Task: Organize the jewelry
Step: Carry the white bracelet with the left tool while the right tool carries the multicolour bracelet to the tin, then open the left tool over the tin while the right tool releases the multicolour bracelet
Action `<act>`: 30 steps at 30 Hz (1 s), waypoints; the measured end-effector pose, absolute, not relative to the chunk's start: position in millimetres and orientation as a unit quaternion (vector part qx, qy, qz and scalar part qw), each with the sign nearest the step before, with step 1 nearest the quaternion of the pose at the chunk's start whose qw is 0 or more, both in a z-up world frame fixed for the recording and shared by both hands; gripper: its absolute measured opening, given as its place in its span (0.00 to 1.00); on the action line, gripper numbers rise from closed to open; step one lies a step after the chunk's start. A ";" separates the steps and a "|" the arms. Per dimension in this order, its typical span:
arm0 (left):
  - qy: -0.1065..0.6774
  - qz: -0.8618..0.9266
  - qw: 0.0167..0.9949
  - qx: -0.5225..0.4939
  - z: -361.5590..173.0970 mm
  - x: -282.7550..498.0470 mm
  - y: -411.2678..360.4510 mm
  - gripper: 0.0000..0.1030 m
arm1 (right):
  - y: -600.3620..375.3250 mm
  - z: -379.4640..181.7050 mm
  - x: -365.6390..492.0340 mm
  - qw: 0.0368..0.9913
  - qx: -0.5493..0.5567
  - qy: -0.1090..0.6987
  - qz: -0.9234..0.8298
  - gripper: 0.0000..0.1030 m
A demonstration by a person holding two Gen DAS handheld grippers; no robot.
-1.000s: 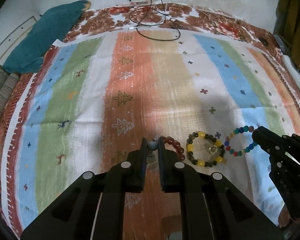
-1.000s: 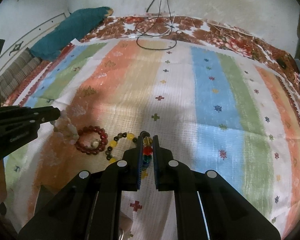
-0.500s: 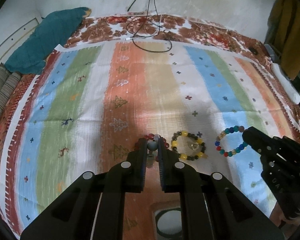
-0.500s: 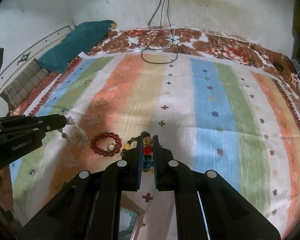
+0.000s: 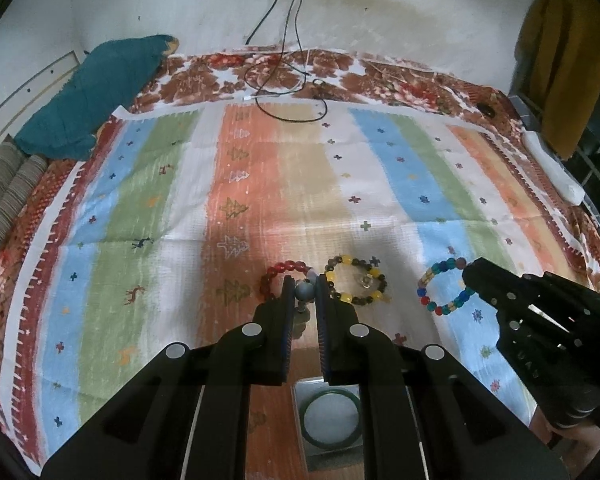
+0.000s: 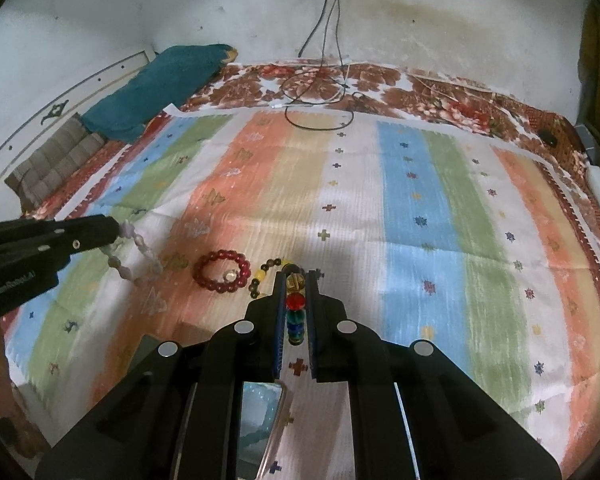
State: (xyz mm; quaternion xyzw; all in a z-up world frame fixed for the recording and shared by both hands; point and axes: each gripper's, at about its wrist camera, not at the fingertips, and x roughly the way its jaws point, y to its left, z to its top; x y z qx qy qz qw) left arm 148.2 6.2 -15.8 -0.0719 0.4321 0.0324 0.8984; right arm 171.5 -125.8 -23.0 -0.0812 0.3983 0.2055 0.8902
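Left wrist view — left gripper (image 5: 304,294) clamps pale bracelet (image 5: 304,291).

Both grippers (image 5: 304,294) (image 6: 296,292) clamped, raised

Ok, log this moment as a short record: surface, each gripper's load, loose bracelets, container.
surface: striped cloth over a floral bedcover
left gripper: shut on pale bead bracelet, which hangs clear of the cloth
right gripper: shut on multicolour bead bracelet, lifted
loose on cloth: red bead bracelet; yellow-and-dark bead bracelet, beside it, apart
container: box with a green bangle inside, below the left gripper
background: teal pillow, black cables
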 end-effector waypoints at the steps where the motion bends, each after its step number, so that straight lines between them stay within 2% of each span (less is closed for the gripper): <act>1: 0.431 0.032 0.899 -0.071 -15.2 146.5 5.2 0.10 | -125.9 -22.2 169.2 0.891 -0.083 0.397 0.205 0.10; 30: 0.396 0.001 0.916 -0.065 6.1 81.3 -19.3 0.10 | -128.3 -12.2 107.1 0.886 -0.086 0.392 0.231 0.10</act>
